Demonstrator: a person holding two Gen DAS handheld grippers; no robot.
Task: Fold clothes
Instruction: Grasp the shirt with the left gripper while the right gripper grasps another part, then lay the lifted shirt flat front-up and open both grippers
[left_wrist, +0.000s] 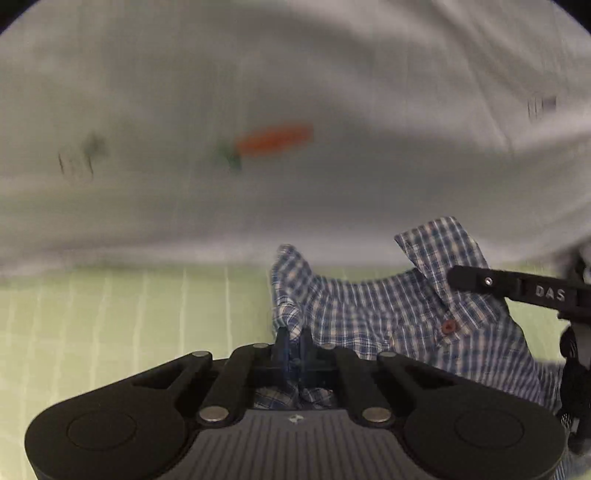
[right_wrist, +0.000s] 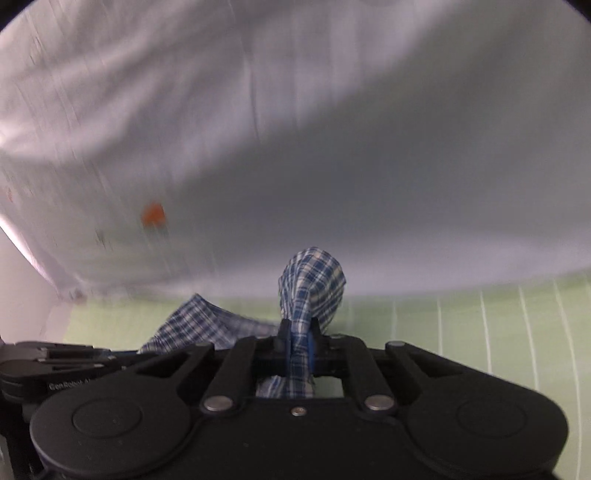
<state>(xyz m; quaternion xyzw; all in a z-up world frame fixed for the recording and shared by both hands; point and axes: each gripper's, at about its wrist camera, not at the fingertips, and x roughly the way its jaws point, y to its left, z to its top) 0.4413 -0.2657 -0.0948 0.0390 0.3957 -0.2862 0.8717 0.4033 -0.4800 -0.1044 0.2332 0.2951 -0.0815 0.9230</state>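
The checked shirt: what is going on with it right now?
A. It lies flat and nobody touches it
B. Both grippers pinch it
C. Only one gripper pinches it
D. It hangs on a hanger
B: the blue-and-white checked shirt is bunched between the closed fingers of the left gripper, and another bunch of it is clamped in the right gripper, above the green mat.
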